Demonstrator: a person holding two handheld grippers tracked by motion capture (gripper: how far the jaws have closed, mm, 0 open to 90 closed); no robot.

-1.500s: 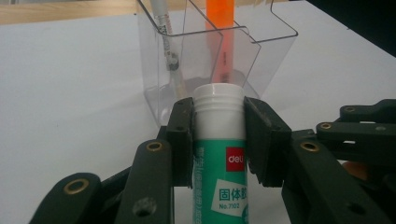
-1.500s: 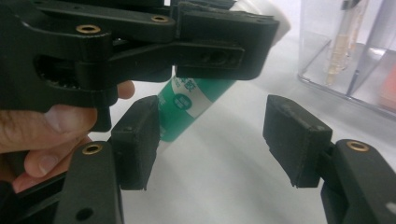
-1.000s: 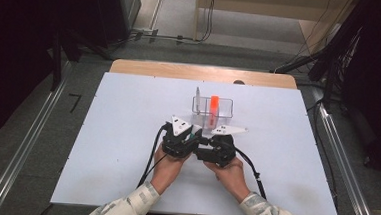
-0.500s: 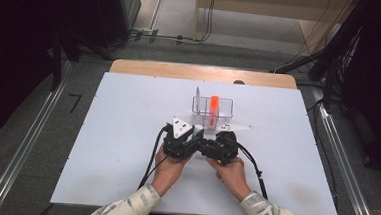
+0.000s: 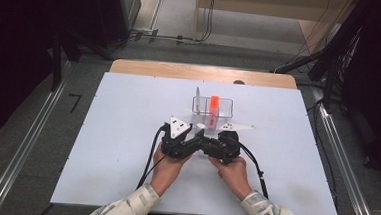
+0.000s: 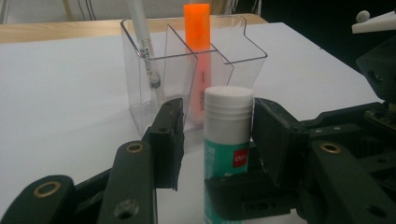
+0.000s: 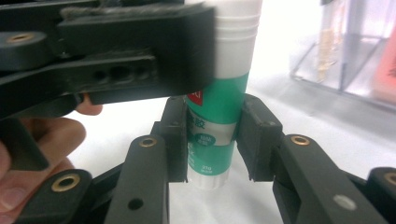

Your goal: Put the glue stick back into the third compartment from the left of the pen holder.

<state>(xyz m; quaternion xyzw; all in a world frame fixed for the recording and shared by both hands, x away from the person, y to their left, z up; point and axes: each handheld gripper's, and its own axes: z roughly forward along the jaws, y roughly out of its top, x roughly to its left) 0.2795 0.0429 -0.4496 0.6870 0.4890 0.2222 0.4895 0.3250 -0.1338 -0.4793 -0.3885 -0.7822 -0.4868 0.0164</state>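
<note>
Glue stick (image 7: 215,107), upright just before the clear organizer (image 5: 213,107), clamped low by the right gripper (image 7: 212,140); left gripper (image 6: 212,140), jaws just parting, flanks its cap (image 6: 229,109); placing it in the organizer remains.

Glossy plastic glue stick (image 6: 227,135), clear organizer (image 6: 187,65)

table light: white table (image 5: 126,148) evenly bright in the high view, soft overhead light, faint shadows beneath the hands
surroundings: floor dim, deep black at 9 and 3 o'clock
glare: table washes out behind the glue stick (image 7: 219,88) in the right gripper view
blur: clear organizer (image 7: 355,51) at 2 o'clock soft; near black jaw at 11 o'clock smeared
left gripper view: sharp mid-frame, dark at 2 o'clock
</note>
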